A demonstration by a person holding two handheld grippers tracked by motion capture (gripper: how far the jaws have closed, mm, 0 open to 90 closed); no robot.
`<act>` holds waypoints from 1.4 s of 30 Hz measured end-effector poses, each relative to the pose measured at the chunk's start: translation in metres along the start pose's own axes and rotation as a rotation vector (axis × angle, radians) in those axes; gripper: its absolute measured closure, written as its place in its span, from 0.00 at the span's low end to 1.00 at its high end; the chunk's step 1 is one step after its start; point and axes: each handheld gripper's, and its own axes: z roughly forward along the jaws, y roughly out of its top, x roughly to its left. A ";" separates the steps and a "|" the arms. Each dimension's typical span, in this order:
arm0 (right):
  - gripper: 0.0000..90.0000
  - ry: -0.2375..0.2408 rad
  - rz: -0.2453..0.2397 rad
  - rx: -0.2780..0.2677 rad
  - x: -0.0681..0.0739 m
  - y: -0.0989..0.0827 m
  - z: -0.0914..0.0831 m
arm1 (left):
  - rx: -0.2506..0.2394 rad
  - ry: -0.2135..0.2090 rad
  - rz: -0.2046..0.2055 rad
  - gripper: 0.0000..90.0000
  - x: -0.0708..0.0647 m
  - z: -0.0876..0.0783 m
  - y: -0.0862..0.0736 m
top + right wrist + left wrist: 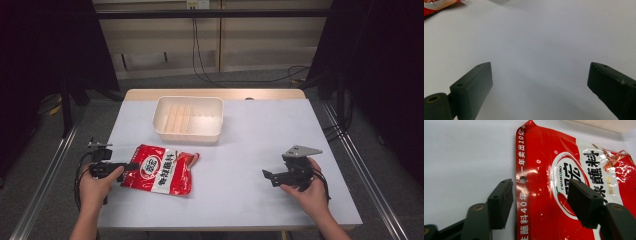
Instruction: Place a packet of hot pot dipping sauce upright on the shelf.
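Note:
A red seasoning packet (160, 170) with a white label and Chinese print lies flat on the white table (265, 125), left of the middle. My left gripper (131, 166) reaches in from the left at the packet's near-left edge. In the left gripper view its jaws stand apart on either side of the packet's (541, 157) edge strip with the hang hole, and the left gripper (540, 186) is open, its pads clear of the foil. My right gripper (268, 175) rests at the right over bare table, wide open (540, 75) with nothing between its fingers.
A cream plastic bin (187, 134) with a ribbed floor stands behind the packet near the table's far edge. A corner of the packet (434, 5) shows at the top left of the right gripper view. Metal rails run along both table sides.

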 end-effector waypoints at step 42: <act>0.06 -0.007 -0.023 0.007 0.005 0.001 0.005 | 0.152 -0.088 -0.068 0.81 -0.004 0.012 0.009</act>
